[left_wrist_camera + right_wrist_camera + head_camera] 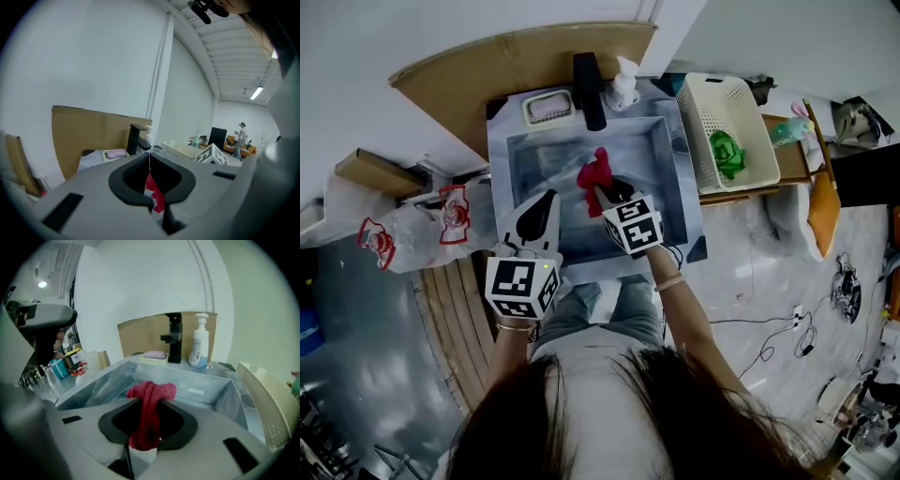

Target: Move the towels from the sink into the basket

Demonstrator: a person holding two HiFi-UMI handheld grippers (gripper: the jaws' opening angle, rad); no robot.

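Observation:
A red towel (594,172) hangs bunched over the steel sink (508,150), clear of the basin floor. My right gripper (603,194) is shut on it; in the right gripper view the red towel (150,401) drapes from between the jaws of the right gripper (149,398). My left gripper (549,199) hovers over the sink's front left with its jaws together and nothing held; the left gripper (150,157) shows a patch of red cloth beyond its tips. The white basket (697,131) stands right of the sink with a green towel (727,153) inside.
A black faucet (589,89), a soap bottle (623,84) and a soap dish (547,106) line the sink's back edge before a cardboard sheet (487,66). Plastic bags (412,230) lie left. Cables (787,328) trail on the floor at right.

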